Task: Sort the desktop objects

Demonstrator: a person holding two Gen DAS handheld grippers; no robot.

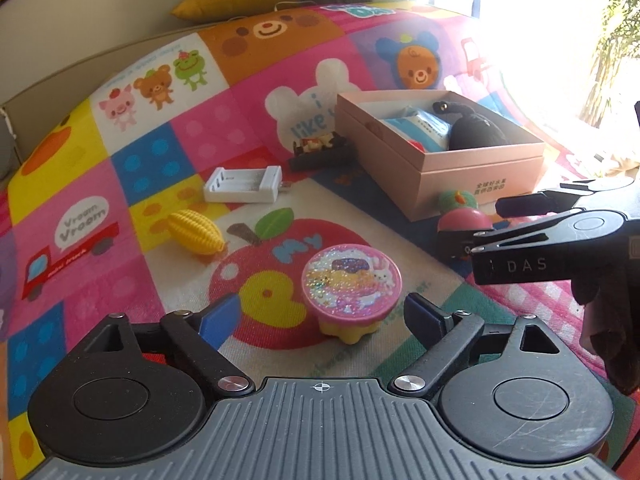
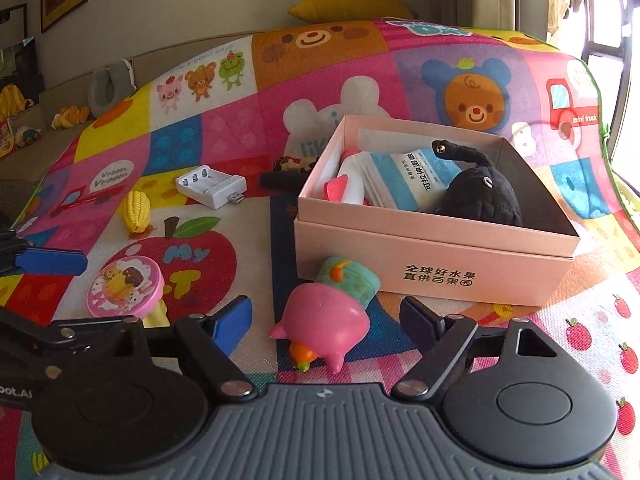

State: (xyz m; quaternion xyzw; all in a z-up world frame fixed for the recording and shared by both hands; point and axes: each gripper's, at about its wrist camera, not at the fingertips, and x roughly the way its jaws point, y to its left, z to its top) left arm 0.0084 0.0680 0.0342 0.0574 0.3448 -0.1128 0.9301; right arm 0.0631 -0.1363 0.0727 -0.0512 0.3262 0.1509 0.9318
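Note:
My left gripper [image 1: 322, 316] is open, its blue fingertips either side of a pink glittery round toy table [image 1: 351, 286] on the mat; it also shows in the right wrist view [image 2: 125, 289]. My right gripper [image 2: 326, 320] is open around a pink and teal figure [image 2: 332, 312] lying on its side in front of the pink box [image 2: 436, 256]. The box holds a black plush [image 2: 476, 192], a blue and white packet [image 2: 416, 178] and a pink and white item [image 2: 344, 184]. The right gripper shows at the right edge of the left wrist view [image 1: 484, 228].
On the colourful mat lie a yellow toy corn [image 1: 196, 232], a white battery charger [image 1: 244, 184] and a small black tray of toy pieces [image 1: 320, 150] beside the box [image 1: 476, 176]. A yellow cushion [image 2: 352, 8] lies beyond the mat. A window is at the right.

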